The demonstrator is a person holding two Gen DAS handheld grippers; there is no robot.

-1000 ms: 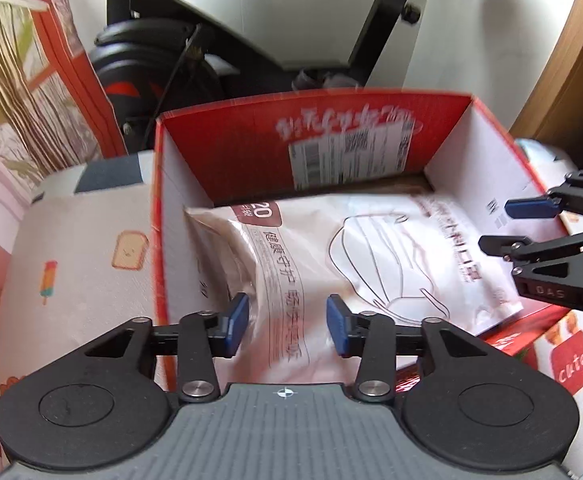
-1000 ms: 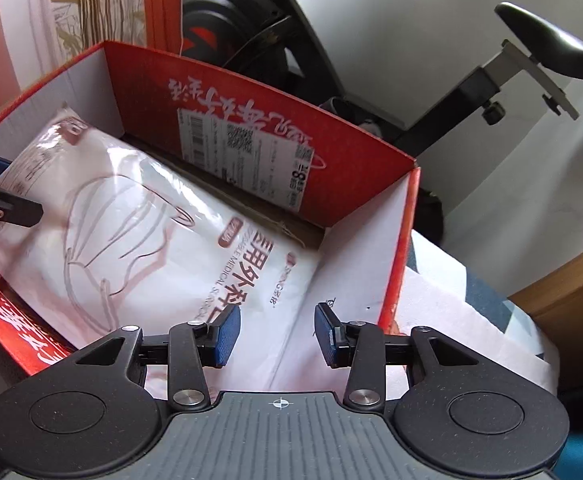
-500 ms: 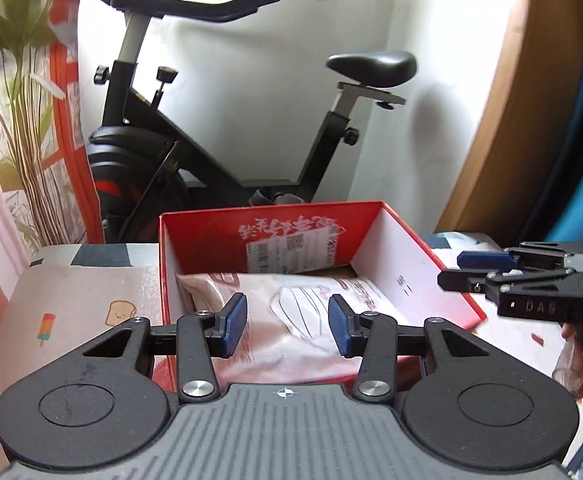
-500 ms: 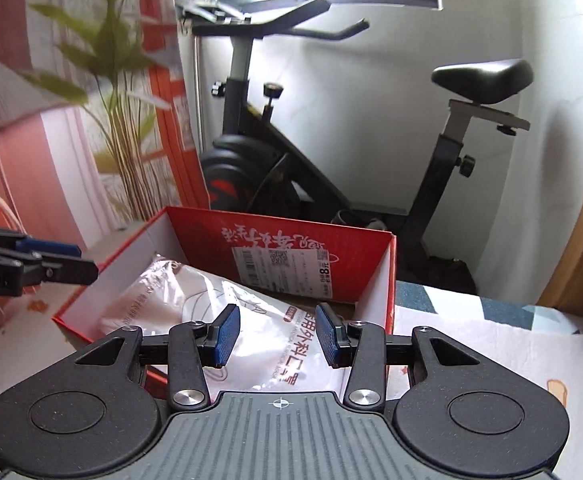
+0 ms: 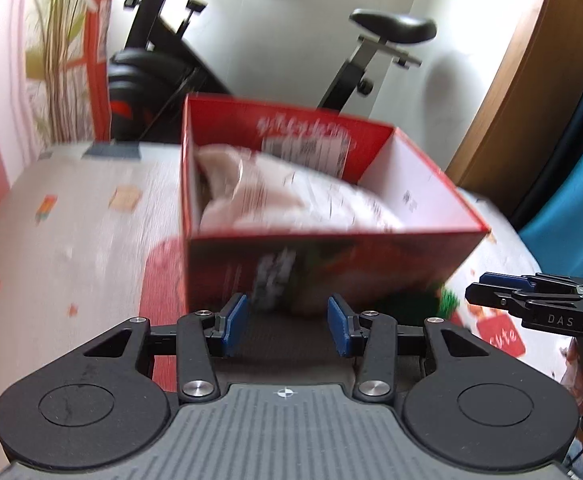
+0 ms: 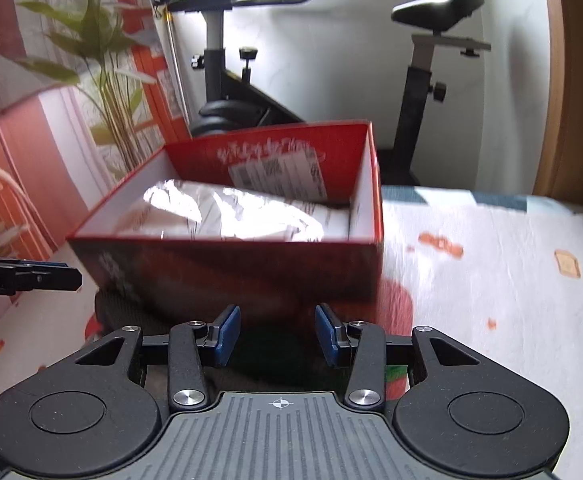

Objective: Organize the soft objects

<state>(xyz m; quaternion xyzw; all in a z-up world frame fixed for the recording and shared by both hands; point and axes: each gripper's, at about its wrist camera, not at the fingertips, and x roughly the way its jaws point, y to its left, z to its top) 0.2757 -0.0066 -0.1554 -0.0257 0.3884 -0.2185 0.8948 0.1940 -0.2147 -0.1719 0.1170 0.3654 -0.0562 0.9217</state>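
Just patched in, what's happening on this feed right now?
A person holds a gripper in each hand over a bed with a patterned sheet. The white plastic pack lies inside the open red box. The left gripper and right gripper are both on the near side of the box, jaws open and holding nothing. An exercise bike stands behind.

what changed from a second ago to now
Both grippers, the left and the right, pulled back from over the red box to its near side, jaws open and empty as before. The white bag stayed in the box; nothing was grasped or released.
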